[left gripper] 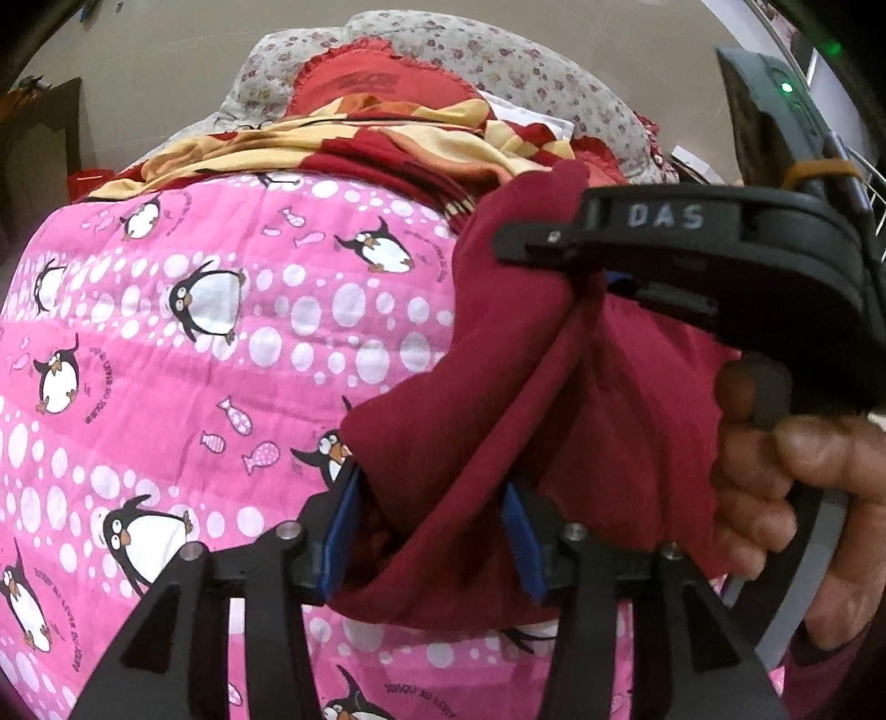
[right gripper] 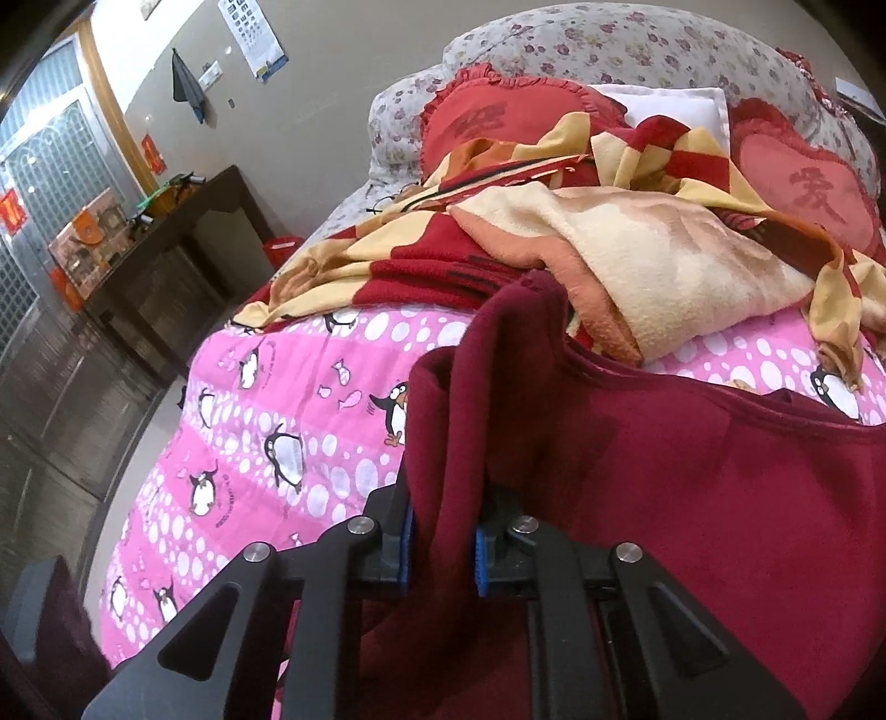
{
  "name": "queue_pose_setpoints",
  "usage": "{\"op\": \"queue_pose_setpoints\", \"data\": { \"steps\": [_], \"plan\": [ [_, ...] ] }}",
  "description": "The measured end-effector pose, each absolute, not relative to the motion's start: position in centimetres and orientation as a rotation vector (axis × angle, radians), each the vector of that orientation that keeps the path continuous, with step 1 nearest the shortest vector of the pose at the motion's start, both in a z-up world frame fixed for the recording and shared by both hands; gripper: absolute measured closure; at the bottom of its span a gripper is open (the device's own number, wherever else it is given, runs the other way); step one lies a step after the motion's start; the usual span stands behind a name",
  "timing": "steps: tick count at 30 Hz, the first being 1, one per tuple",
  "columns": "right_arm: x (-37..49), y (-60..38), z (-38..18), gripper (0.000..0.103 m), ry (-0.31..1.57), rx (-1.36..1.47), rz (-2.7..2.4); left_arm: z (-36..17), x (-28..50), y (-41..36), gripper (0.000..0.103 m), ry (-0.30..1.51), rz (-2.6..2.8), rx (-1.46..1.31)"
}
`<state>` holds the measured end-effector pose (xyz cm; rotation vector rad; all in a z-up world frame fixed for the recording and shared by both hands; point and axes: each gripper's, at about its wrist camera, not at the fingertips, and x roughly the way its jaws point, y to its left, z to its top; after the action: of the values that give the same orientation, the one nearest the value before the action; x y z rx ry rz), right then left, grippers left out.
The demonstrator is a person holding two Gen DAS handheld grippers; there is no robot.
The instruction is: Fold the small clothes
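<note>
A maroon garment [left gripper: 498, 415] hangs above the pink penguin bedspread [left gripper: 194, 332]. In the left wrist view my left gripper [left gripper: 426, 531] has its blue pads wide apart with the cloth draped loosely between and over them. My right gripper [left gripper: 581, 260] shows at the upper right, held by a hand, pinching a gathered fold of the garment. In the right wrist view my right gripper [right gripper: 441, 551] is shut on a bunched edge of the maroon garment [right gripper: 692, 487], which spreads to the right over the bedspread [right gripper: 288, 421].
A red and yellow checked blanket [right gripper: 637, 266] lies crumpled at the head of the bed, with red heart cushions [right gripper: 803, 188] and a floral pillow [right gripper: 637, 50] behind it. A dark wooden table [right gripper: 183, 243] stands left of the bed by the wall.
</note>
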<state>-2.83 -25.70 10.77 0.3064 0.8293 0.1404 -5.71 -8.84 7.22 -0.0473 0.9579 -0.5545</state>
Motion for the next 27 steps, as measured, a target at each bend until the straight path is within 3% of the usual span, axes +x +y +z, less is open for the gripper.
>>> {"op": "queue_pose_setpoints", "data": {
  "steps": [2,5,14,20,22,24,25,27],
  "plan": [
    [-3.2,-26.4,11.1,0.089,0.829,0.317,0.149,8.0,-6.3,-9.2,0.073,0.938,-0.575,-0.026],
    [-4.1,-28.2,12.2,0.090,0.818,0.323,0.165,9.9,-6.9,-10.2,0.077,0.925,-0.653,-0.039],
    [-9.6,-37.9,17.1,0.091,0.742,0.306,0.075,15.5,-11.5,-19.6,0.079,0.858,-0.947,0.003],
    [-11.9,-44.3,14.0,0.091,0.807,0.238,-0.115,12.8,-14.8,-26.9,0.079,0.930,-1.082,0.109],
    [-11.8,-45.6,11.2,0.091,0.867,0.243,-0.179,12.2,-15.1,-26.9,0.075,0.981,-1.114,0.089],
    [-11.7,-46.2,8.6,0.091,0.901,0.233,-0.211,12.3,-15.2,-25.9,0.061,0.999,-1.127,0.085],
    [-11.7,-46.3,7.9,0.091,0.902,0.239,-0.212,12.6,-15.2,-25.3,0.059,0.992,-1.121,0.087],
    [-12.5,-47.3,7.9,0.082,0.867,0.302,-0.219,13.4,-14.8,-23.4,0.055,0.939,-1.075,0.103]
  ]
}}
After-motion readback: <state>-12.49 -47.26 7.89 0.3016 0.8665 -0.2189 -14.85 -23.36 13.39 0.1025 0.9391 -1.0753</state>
